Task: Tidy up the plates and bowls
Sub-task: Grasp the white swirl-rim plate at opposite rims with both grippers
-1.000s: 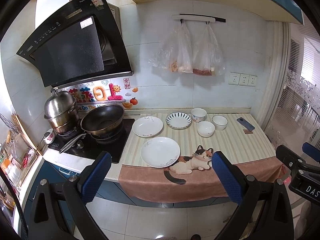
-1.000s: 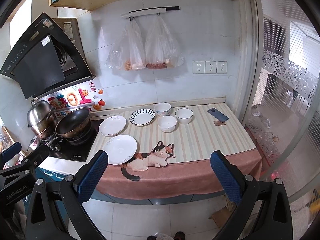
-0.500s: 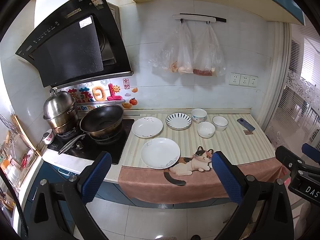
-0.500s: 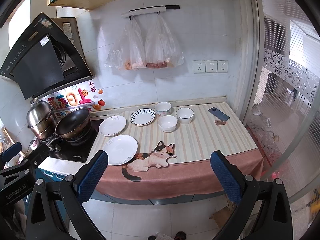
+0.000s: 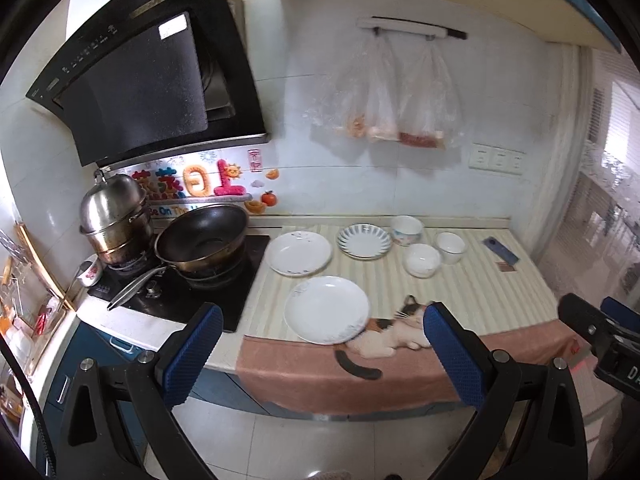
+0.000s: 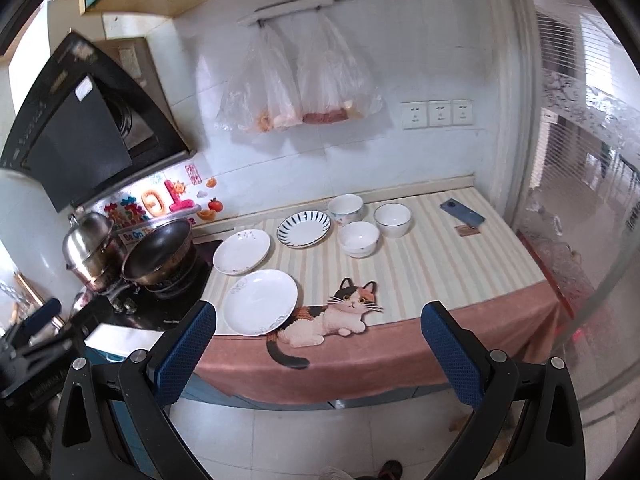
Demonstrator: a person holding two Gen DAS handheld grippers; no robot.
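Both cams have drifted a bit closer to the counter vs 1 s ago, and the right view has tipped clockwise; dishes haven't shifted.

Left gripper (image 5: 322, 340): jaws spread wide, nothing between the blue pads, touching nothing, hovering off the counter's front edge. Right gripper (image 6: 318, 340): same, fully spread, empty, also short of the counter.

Outward from there: nearest item is the front plate (image 6: 260, 307), at the cloth's front edge, its rim just beside the cat mat (image 6: 334, 318). Behind it, 2nd plate (image 6: 241, 251), next to the hob. Further back, striped plate (image 6: 304, 229). Right of that, 3 bowls in a tight cluster: back bowl (image 6: 346, 209), front bowl (image 6: 358, 239), right bowl (image 6: 392, 220), near each other but not stacked. Phone (image 6: 463, 213) sits well apart at far right; wok (image 6: 159, 251) and steel pot (image 6: 90, 251) on the hob at left.

Step, as I read it: approach only, no dish picked yet, so the task is at its start. Next move prob. needs one gripper to come down on the front plate's rim, pads either side of the edge, then lift and stack onto the 2nd plate; bowls could nest after. Thin rim + glazed surface = likely slippery, so grip should be square.
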